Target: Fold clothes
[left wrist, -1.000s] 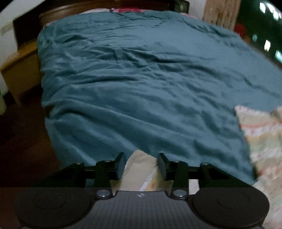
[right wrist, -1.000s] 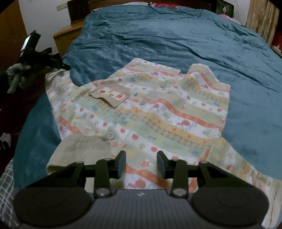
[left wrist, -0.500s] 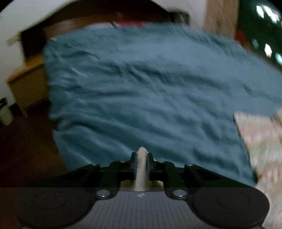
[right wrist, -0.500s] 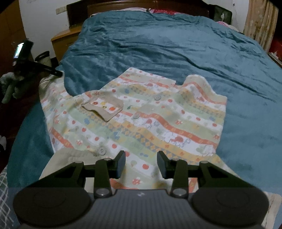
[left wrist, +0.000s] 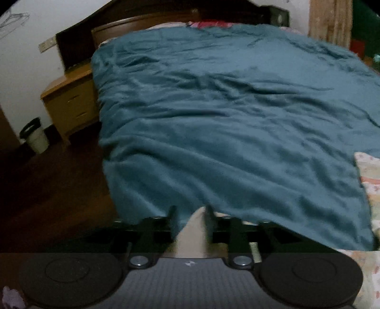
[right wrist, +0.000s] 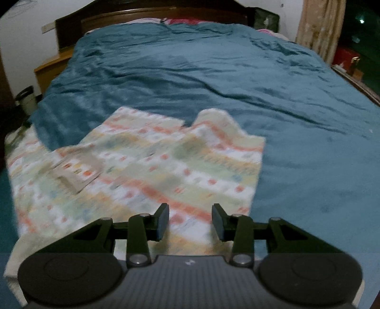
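A cream shirt (right wrist: pixel 142 166) with orange, green and yellow patterned bands lies spread on the teal blanket (right wrist: pixel 237 78), its chest pocket (right wrist: pixel 76 176) toward the left. My right gripper (right wrist: pixel 190 221) hovers open over the shirt's near hem, with nothing between its fingers. In the left wrist view my left gripper (left wrist: pixel 190 214) is shut on a plain cream fold of the shirt (left wrist: pixel 192 235) at the blanket's near left edge. More of the shirt (left wrist: pixel 368 171) shows at the right border. A flap of the blanket (right wrist: pixel 54 133) covers the shirt's far left part.
The bed fills most of both views, with a dark wooden headboard (left wrist: pixel 147 21) at the far end. Left of the bed are a wooden nightstand (left wrist: pixel 68 107), a small bin (left wrist: pixel 35 137) and dark floor (left wrist: pixel 52 190). A curtain (right wrist: pixel 315 26) hangs at the far right.
My left gripper went from open around the cream fold to shut on it, then shifted with it. The right gripper stayed open and drew back toward the hem.
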Demonstrator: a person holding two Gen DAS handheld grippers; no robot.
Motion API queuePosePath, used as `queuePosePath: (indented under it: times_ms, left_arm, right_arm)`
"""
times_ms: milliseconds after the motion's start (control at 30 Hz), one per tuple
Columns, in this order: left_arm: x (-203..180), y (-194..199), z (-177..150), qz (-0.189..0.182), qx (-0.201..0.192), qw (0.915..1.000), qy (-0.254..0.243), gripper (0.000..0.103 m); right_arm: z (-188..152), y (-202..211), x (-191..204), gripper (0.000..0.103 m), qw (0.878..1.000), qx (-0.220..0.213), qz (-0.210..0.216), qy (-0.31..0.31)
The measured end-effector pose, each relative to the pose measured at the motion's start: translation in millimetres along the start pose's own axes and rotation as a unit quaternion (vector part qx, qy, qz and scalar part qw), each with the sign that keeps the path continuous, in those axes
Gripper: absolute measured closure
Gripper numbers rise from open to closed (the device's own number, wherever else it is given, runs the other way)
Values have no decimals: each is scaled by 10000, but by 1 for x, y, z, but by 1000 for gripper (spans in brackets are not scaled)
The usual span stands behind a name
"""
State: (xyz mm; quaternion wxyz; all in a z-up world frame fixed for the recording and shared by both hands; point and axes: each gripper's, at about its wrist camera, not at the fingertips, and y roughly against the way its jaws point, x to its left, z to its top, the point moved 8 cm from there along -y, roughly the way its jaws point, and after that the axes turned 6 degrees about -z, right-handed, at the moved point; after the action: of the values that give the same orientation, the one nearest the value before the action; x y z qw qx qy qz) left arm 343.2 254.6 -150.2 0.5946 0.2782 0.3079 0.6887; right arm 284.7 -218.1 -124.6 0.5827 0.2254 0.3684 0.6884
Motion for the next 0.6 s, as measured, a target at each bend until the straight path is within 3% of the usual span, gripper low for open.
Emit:
queuePosePath:
  times_ms: [100, 200, 300, 367, 500, 600]
  left_arm:
    - [-6, 9, 7, -70, -8, 9999, 143, 66]
    - [-33, 15, 19, -460, -35, 9989, 126, 66]
    - [-83, 11, 29, -1127, 80, 9936, 80, 61]
    - [-119, 5, 34, -1487, 165, 9887, -23, 48]
    - [-189, -15, 40, -1787, 245, 9828, -391, 43]
    - [-221, -33, 40, -1858, 401, 9809, -414, 43]
  right_arm:
    - [13, -16, -20, 63, 9997, -62, -113, -220]
    - [26, -31, -40, 63, 9987, -124, -226, -440]
    - [38, -47, -61, 63, 9971, -186, -339, -659]
    - [42, -57, -72, 64, 9956, -163, -359, -847]
    - [44, -77, -90, 65, 9916, -71, -298, -1258]
    - [46, -85, -96, 66, 9891, -74, -150, -1464]
